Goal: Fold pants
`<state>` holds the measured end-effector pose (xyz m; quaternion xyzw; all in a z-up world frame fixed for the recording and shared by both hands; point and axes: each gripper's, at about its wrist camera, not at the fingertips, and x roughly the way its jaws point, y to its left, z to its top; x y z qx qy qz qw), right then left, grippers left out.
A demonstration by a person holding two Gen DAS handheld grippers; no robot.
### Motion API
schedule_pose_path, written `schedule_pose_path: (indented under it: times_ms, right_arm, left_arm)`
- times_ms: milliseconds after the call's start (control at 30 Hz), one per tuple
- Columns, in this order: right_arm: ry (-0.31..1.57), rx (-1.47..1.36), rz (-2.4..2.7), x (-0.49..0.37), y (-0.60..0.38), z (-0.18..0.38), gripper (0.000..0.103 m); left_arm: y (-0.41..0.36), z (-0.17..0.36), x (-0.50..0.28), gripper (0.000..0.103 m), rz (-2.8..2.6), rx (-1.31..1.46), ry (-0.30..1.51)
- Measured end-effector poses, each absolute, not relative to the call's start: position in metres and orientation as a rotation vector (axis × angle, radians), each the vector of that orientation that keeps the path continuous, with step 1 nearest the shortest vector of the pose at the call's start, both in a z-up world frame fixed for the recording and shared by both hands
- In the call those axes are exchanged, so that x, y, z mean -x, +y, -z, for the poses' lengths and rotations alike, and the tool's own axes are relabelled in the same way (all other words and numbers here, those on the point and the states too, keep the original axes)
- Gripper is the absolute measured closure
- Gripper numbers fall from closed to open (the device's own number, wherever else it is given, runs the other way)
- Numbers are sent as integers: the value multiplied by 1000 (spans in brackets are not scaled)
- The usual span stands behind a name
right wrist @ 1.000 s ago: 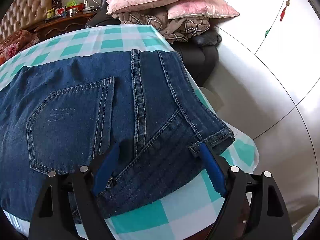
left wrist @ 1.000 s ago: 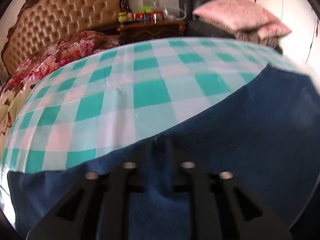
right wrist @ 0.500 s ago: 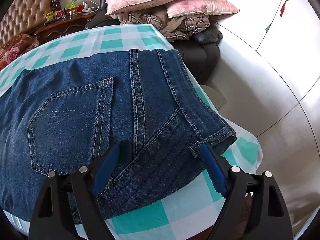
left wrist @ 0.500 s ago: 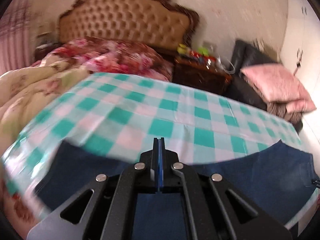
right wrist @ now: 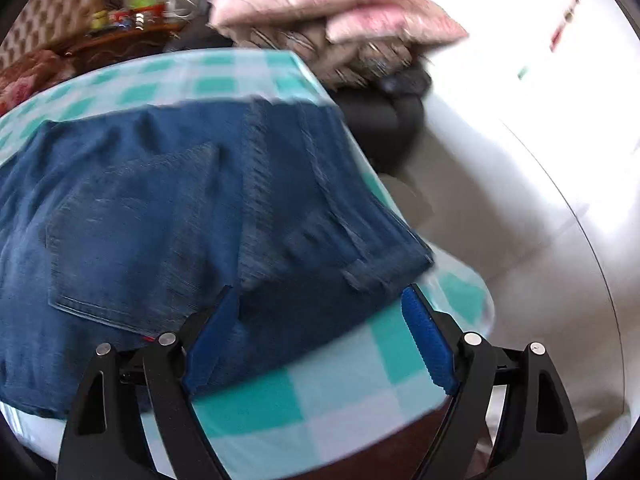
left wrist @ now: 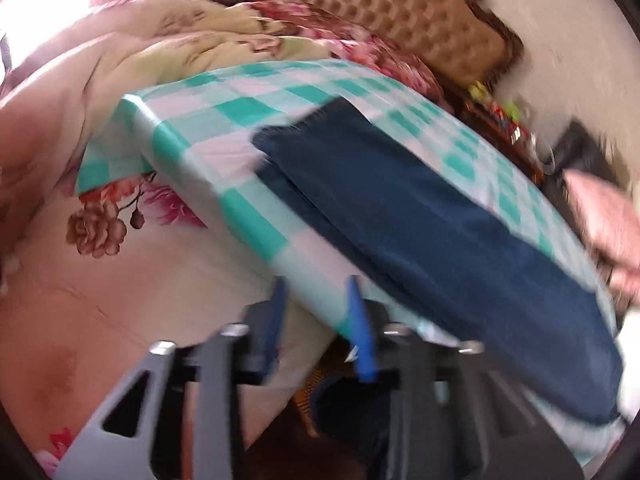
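Observation:
Dark blue jeans lie flat in a long strip on a table with a teal-and-white checked cloth. My left gripper is open and empty, off the table's near edge, apart from the jeans. In the right wrist view the waist end of the jeans shows, back pocket up. My right gripper is wide open at the waistband edge, holding nothing. Both views are blurred by motion.
A bed with a floral quilt and a tufted headboard lies left of the table. A wooden nightstand, pink pillows on a dark chair, and white wardrobe doors stand beyond.
My left gripper let go of the jeans, opened and swung back off the table's edge toward the bed. My right gripper stayed open and pulled back slightly from the waistband.

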<state>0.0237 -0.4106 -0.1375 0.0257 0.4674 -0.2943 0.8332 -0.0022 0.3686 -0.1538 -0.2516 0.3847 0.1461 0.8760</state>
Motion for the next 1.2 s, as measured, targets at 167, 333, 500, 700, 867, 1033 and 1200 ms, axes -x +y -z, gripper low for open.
schedule_pose_path:
  times_ms: [167, 333, 500, 700, 867, 1033, 1200]
  right_arm:
    - [982, -41, 608, -9, -411, 127, 23]
    - [921, -28, 482, -11, -372, 114, 23]
    - [903, -111, 341, -22, -316, 112, 23]
    - [960, -94, 289, -38, -266, 125, 23]
    - [982, -21, 322, -43, -247, 133, 20]
    - [985, 43, 325, -45, -243, 140, 15]
    - [1019, 43, 328, -47, -242, 149, 15]
  left_arm:
    - [398, 151, -10, 81, -267, 648, 752]
    - [399, 140, -31, 81, -305, 557, 760]
    - [304, 121, -44, 65, -70, 380, 780]
    - [155, 114, -54, 36, 208, 233, 804]
    - [111, 113, -58, 17, 185, 156, 784]
    - [131, 122, -63, 17, 38, 35, 804]
    - [191, 137, -68, 45, -95, 90, 925]
